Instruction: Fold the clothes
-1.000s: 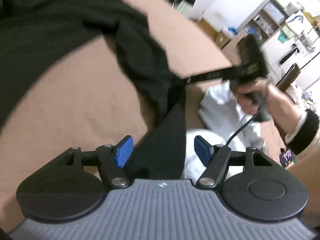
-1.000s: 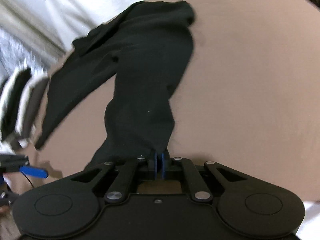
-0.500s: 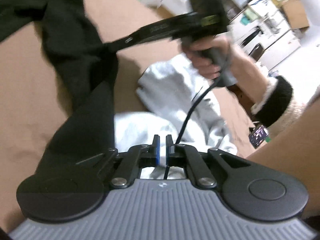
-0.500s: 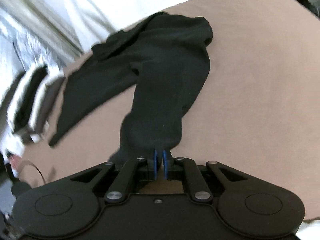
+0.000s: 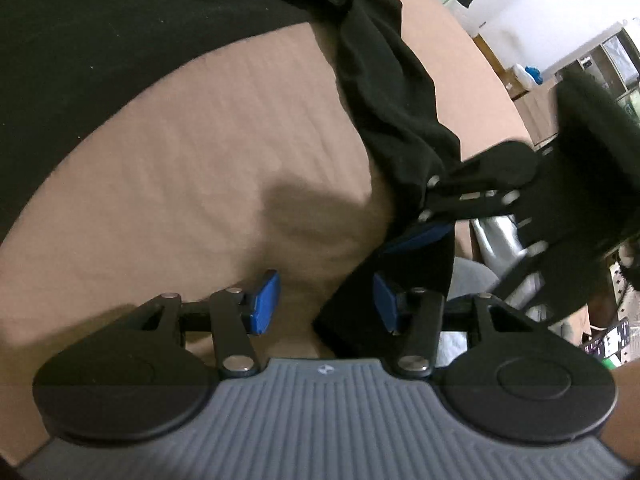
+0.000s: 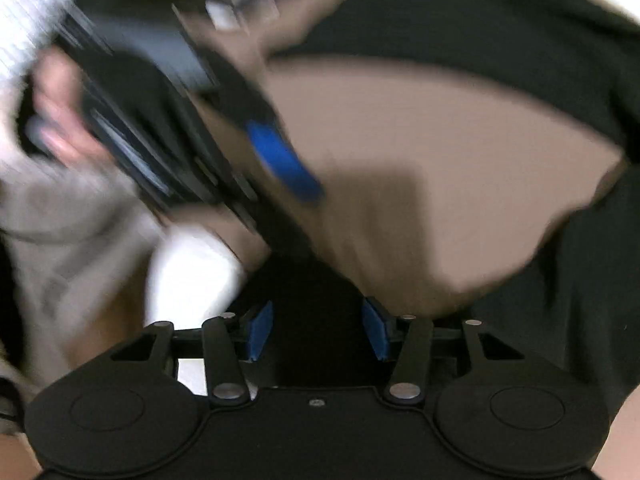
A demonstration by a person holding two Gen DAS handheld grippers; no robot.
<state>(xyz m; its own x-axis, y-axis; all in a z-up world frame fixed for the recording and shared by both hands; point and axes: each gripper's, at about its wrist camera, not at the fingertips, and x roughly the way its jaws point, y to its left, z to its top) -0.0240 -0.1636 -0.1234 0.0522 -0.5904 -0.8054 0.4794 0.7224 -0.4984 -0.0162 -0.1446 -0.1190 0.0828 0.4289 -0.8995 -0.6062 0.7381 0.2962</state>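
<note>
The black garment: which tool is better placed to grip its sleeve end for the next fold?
Probably the right tool: the black garment fills the gap between its opening jaws. The left tool is opening too, but the cloth lies only at one pad; the rest of its gap shows brown surface.

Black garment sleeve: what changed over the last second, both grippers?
The right gripper, shut on the black garment before, swung in beside the left gripper. Both are opening; the sleeve end lies slack between the pads. Unchanged: garment body on the brown surface, pale clothes alongside.
</note>
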